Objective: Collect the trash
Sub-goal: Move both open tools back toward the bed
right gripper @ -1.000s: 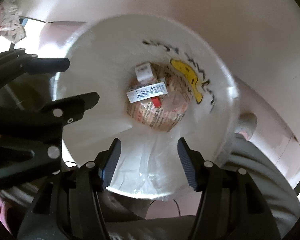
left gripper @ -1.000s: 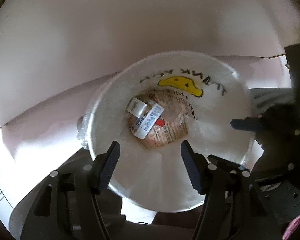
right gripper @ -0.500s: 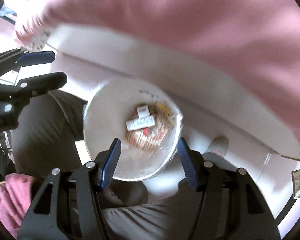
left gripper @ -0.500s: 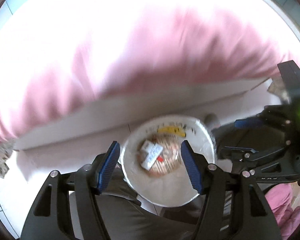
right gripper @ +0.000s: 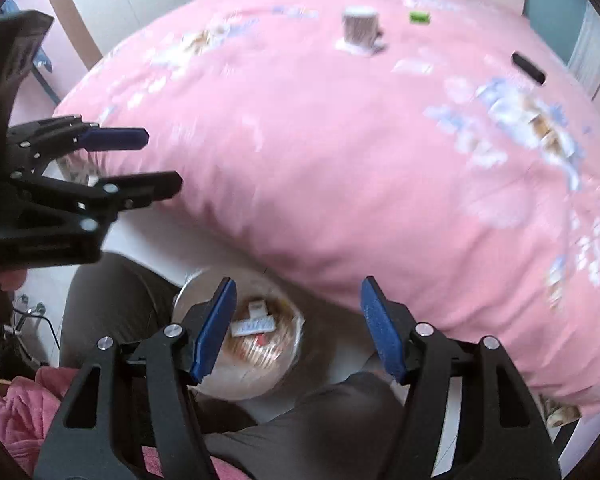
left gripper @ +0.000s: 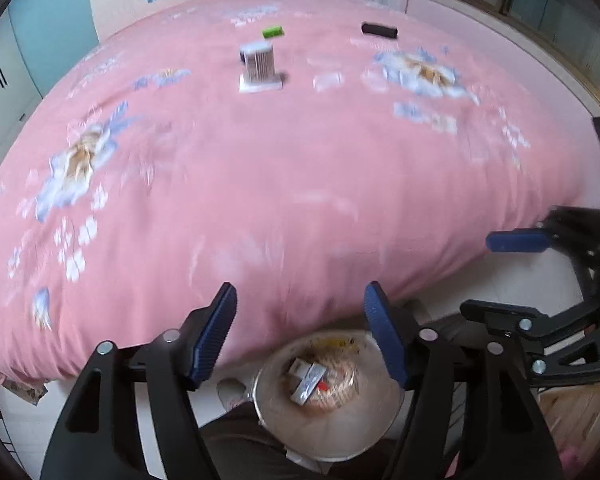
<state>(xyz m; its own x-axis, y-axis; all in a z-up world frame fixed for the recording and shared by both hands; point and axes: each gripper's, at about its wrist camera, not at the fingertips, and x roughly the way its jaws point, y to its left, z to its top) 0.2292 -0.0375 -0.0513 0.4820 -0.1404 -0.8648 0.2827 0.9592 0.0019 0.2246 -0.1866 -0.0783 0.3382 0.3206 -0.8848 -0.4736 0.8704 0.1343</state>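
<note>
Left gripper opening, empty; trash bin below.

The bed is covered in soft pink cloth — matt, printed with flowers. The trash bin is lined with thin, shiny plastic, and paper boxes are seen inside. Each hand-held gripper is made of black plastic — its blue pads are ribbed.

Black gripper frames, blue ribbed pads, silver screws.
</note>
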